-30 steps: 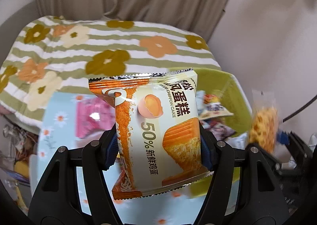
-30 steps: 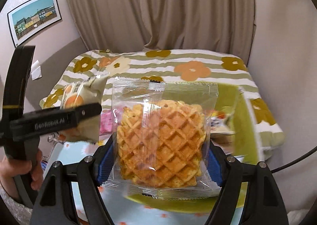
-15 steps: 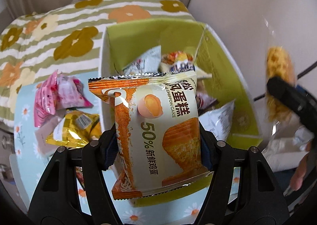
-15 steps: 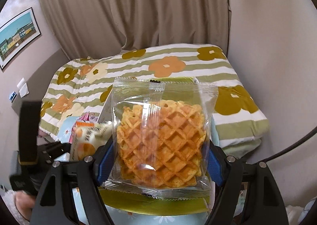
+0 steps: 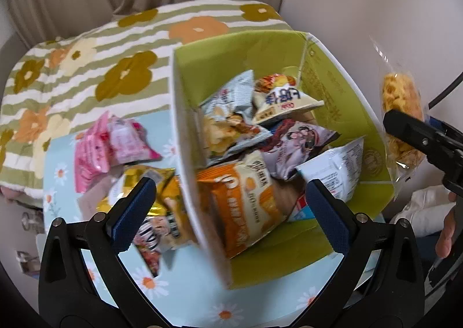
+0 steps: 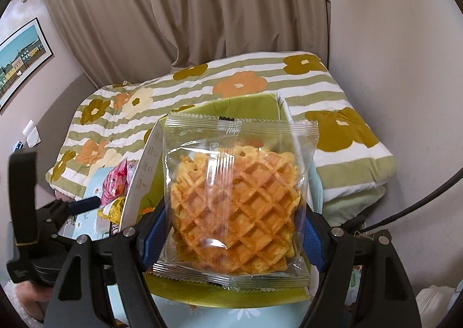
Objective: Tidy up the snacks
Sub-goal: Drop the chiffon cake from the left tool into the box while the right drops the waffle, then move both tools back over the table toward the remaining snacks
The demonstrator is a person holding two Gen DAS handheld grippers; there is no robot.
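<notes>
L gripper [image 5: 228,206] just opened (empty); R gripper [image 6: 231,238] clamps waffle pack [image 6: 235,200].

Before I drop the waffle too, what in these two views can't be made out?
- Right wrist view: the green box interior, hidden behind the waffle pack in the right tool.
- Left wrist view: the orange cake pack, motion-blurred; whether it has settled is unclear.
- Left wrist view: snacks at the box bottom, buried under other packs.
- Left wrist view: yellow packs, partly behind the box wall.
</notes>
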